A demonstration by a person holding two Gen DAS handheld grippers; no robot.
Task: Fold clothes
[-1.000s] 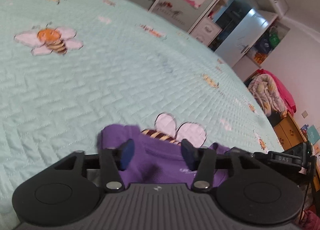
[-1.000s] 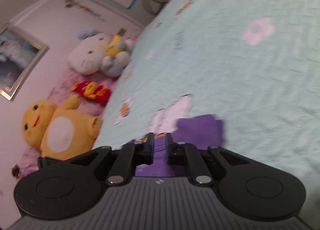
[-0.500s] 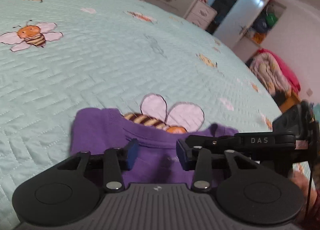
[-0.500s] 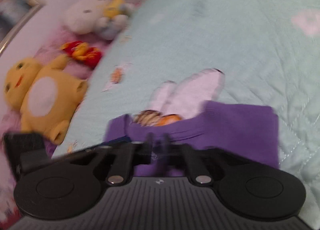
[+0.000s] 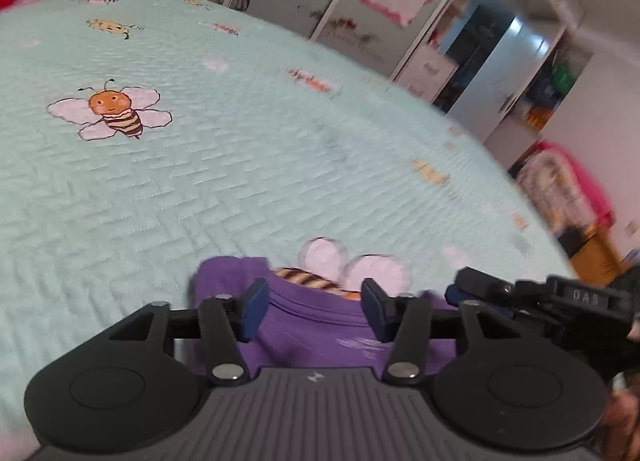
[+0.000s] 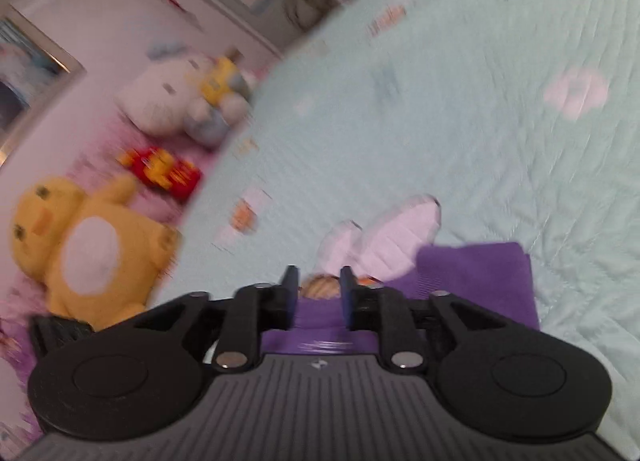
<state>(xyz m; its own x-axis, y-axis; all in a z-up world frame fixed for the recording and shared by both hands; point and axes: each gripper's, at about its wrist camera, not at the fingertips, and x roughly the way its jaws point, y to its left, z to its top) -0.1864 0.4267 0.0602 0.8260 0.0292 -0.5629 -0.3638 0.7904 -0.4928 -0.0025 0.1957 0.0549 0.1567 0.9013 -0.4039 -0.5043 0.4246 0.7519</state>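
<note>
A purple garment (image 5: pixel 316 325) lies folded flat on the mint quilted bedspread (image 5: pixel 240 181), its neckline toward a printed bee. My left gripper (image 5: pixel 314 301) hovers over the garment's near part. Its jaws are opening, and the blue pads stand well apart and press on no cloth. My right gripper (image 5: pixel 472 291) reaches in from the right in the left wrist view. In its own view the right gripper (image 6: pixel 319 285) hangs over the collar of the purple garment (image 6: pixel 480 277). Its jaws are also opening, with a narrow gap and nothing pinched.
Plush toys (image 6: pixel 88 245) and a white plush (image 6: pixel 180 105) sit along the bed's head on pink bedding. Wardrobe doors (image 5: pixel 360 21) and a pile of clothes (image 5: pixel 560 189) stand beyond the bed's far side. A person's hand (image 5: pixel 624 413) shows at the right edge.
The right gripper's jaws, shut at the collar half a second ago, now stand apart. The left jaws narrowed, then widened again. Both grippers have lifted and drawn back from the garment.
</note>
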